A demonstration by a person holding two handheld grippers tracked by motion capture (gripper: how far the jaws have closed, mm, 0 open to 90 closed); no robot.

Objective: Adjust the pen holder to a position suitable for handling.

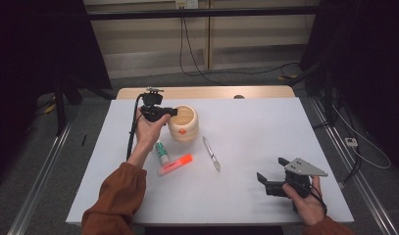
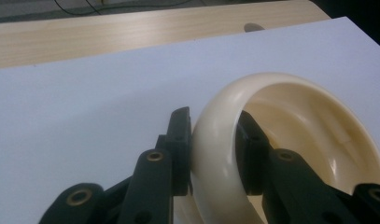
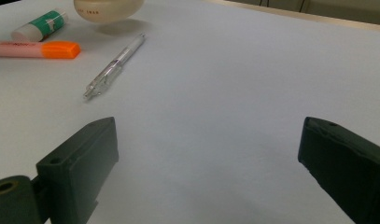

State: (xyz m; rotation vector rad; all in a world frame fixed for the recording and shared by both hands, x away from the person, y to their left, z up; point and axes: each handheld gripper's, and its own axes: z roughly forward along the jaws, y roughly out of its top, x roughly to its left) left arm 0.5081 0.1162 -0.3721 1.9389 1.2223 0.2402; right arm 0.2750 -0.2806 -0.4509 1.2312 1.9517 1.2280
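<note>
A white table (image 1: 246,147) carried one cream cup (image 1: 184,123), one orange highlighter (image 1: 175,164), one clear pen (image 1: 211,153) and one small green-and-white tube (image 1: 162,152). The cup sat toward the table's far left, with the other three things lying just in front of it. Two black grippers were in use. The left gripper (image 1: 171,112) was clamped on the cup's rim (image 2: 214,140), one jaw outside the wall and one inside, both pressing against it. In the right gripper view the cup's base seemed slightly lifted above its shadow. The right gripper (image 1: 271,176) rested near the table's front right, well apart from the objects, its jaws spread wide with nothing between them.
</note>
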